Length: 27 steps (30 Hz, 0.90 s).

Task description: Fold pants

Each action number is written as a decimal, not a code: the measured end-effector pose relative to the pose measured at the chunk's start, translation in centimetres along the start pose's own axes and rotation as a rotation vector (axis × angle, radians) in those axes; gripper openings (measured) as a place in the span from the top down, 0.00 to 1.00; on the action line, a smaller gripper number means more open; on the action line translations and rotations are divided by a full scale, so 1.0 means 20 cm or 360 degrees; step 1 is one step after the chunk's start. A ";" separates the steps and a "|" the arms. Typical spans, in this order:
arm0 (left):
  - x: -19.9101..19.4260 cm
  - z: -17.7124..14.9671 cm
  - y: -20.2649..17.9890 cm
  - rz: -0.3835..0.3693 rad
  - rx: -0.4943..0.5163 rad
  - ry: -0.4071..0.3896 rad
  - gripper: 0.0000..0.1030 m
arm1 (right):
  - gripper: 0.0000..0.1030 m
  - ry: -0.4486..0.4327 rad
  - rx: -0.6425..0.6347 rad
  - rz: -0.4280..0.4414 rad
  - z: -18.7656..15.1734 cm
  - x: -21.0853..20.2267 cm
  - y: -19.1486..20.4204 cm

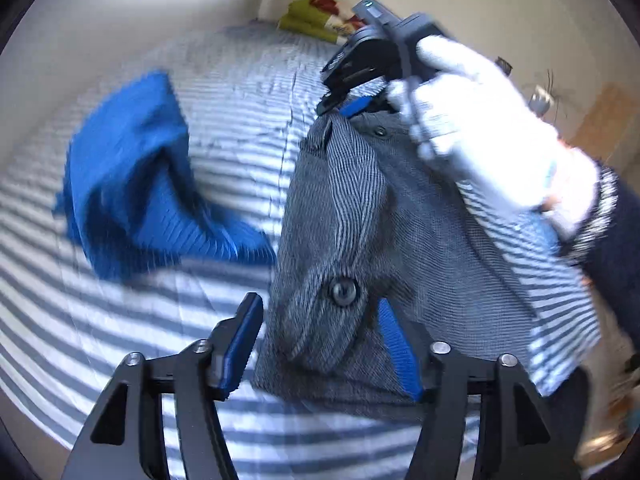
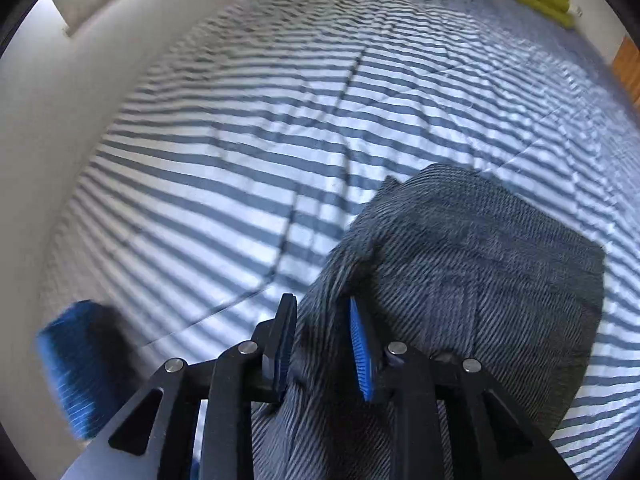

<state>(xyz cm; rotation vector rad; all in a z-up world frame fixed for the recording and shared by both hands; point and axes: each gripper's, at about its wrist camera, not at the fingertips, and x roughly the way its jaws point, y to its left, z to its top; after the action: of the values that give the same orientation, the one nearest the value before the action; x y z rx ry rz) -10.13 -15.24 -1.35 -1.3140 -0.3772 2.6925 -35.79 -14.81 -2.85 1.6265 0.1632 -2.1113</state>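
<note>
Both hand-held grippers straddle the grey pants (image 1: 352, 216): left (image 1: 320, 344) gaping, right (image 2: 324, 344) pinching.

Left wrist view: low and close over the striped bedspread (image 1: 240, 92), angled down toward far wall. Right wrist view: steeper downward, equally close, same bedspread (image 2: 224, 152). Shared: grey pants (image 1: 348, 208) (image 2: 472, 264), blue cloth (image 1: 132, 168) (image 2: 76, 360).

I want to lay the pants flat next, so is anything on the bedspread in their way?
The grey pants hang over the striped bedspread. A crumpled blue garment lies beside them on the left; the rest of the visible bedspread beyond is bare.
</note>
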 end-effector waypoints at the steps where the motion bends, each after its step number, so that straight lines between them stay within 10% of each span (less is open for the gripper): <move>1: 0.02 0.01 -0.01 0.0008 0.0029 0.0022 0.38 | 0.76 -0.0020 -0.0005 0.0038 -0.02 -0.06 -0.02; 10: 0.09 0.03 -0.01 -0.0027 0.0126 0.0157 0.63 | 0.63 -0.0242 -0.0067 0.0018 -0.72 -0.73 -0.41; 17: 0.01 0.10 -0.12 0.0028 0.0146 0.0163 0.71 | 0.62 0.0006 0.0009 -0.0043 -1.27 -0.53 -0.57; 21: -0.15 0.10 -0.08 -0.0143 -0.0064 0.0175 0.72 | 0.62 0.0069 -0.0058 -0.0071 -1.36 -0.42 -0.53; 27: 0.02 -0.08 0.03 0.0112 -0.0068 0.0302 0.66 | 0.62 0.0101 -0.0094 -0.0081 -1.37 -0.42 -0.55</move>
<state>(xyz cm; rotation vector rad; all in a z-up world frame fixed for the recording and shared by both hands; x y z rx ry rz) -9.11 -15.50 -2.79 -1.6073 -0.3751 2.5980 -14.80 7.51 -4.99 1.6722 0.2877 -2.0731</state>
